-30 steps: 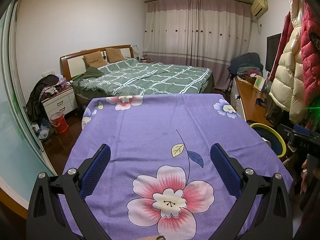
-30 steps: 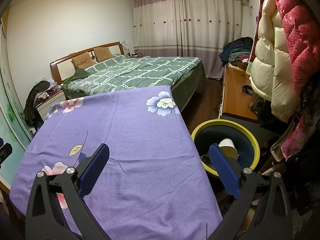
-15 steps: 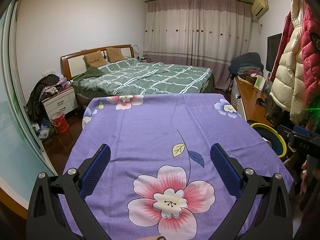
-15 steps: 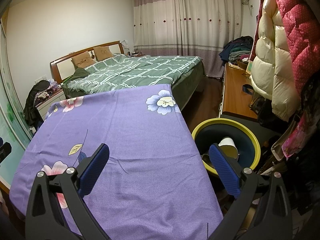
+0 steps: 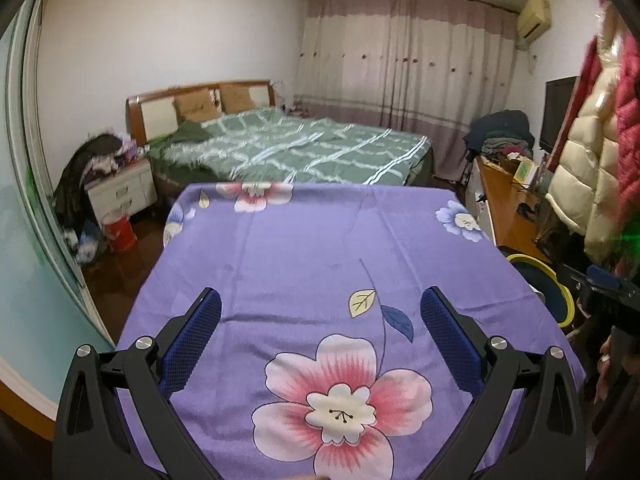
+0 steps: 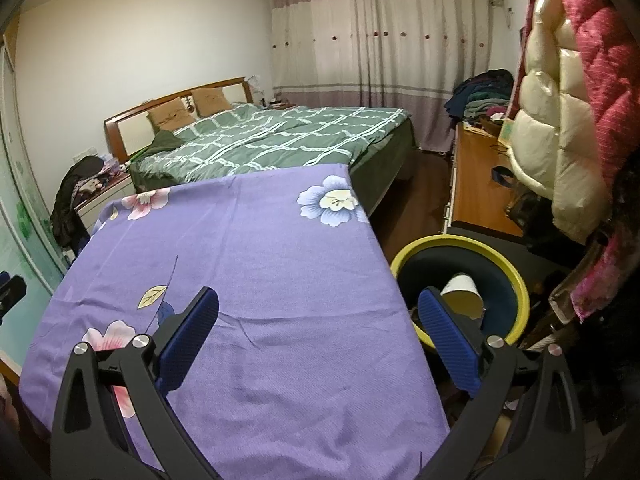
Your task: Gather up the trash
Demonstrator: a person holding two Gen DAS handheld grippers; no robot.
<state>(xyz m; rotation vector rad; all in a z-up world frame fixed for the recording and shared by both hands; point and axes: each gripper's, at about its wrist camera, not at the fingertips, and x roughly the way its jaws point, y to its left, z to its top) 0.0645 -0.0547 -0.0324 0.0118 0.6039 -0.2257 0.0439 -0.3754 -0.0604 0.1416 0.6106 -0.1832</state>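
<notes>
A table under a purple flowered cloth (image 5: 312, 248) (image 6: 248, 264) fills both views, with no loose trash showing on it. My left gripper (image 5: 320, 332) hangs open over the big pink flower, nothing between its blue pads. My right gripper (image 6: 318, 334) is open too, above the table's right edge. Beside that edge on the floor stands a yellow-rimmed dark bin (image 6: 460, 280) (image 5: 540, 284) holding a white paper cup (image 6: 460, 290) and some darker scraps. The right gripper's right finger (image 6: 448, 340) overlaps the bin's near rim in the right wrist view.
Beyond the table lies a bed with a green checked quilt (image 5: 296, 148) (image 6: 272, 140). A wooden desk (image 6: 476, 184) with piled clothes and hanging padded coats (image 6: 560, 120) crowd the right side. A white nightstand (image 5: 120, 192) and red bucket (image 5: 118, 234) stand at the left.
Both views shifted only slightly; the right wrist view drifted a little so the bin sits marginally lower and nearer. The grippers stayed open and empty.
</notes>
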